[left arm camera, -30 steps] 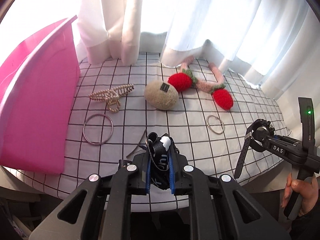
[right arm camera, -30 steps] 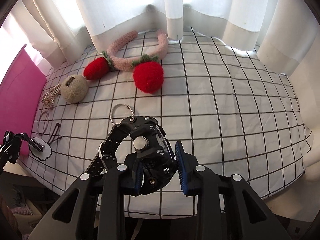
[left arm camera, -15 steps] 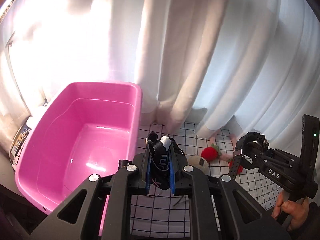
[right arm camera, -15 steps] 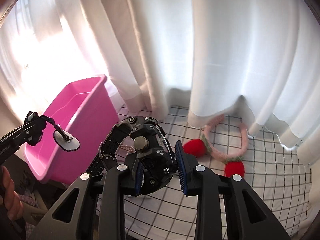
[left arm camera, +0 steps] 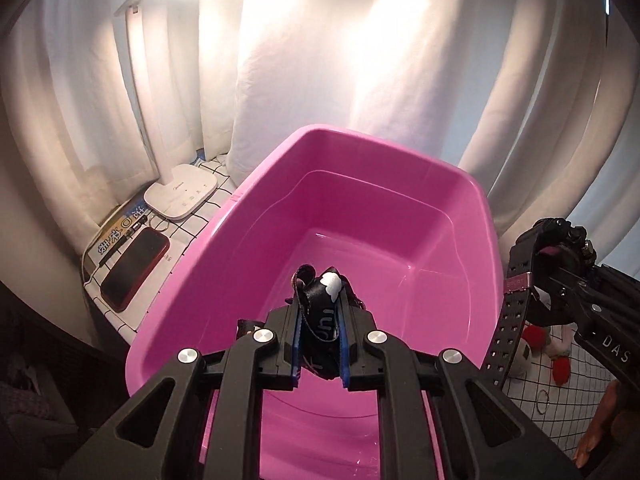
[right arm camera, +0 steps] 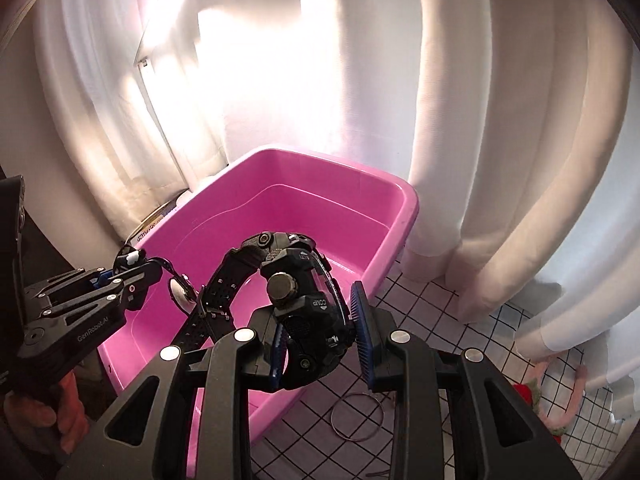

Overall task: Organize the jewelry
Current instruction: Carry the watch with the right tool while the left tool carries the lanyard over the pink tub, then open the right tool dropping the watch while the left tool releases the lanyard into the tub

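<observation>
A pink plastic tub stands empty on the checked cloth. My left gripper is shut on a black strap keychain with a white charm and holds it over the tub's inside. In the right wrist view the left gripper shows at the left, with a small round pendant hanging below it. My right gripper is shut on a black wristwatch above the tub's near right edge. The watch also shows at the right of the left wrist view.
A white desk lamp base, a red phone and a box lie left of the tub. On the checked cloth to the right lie a metal ring, a pink headband with red pompoms and a small ring. White curtains hang behind.
Both grippers have lifted from the checked cloth and swung left to over the pink tub, the left still holding the keychain and the right still holding the watch.
</observation>
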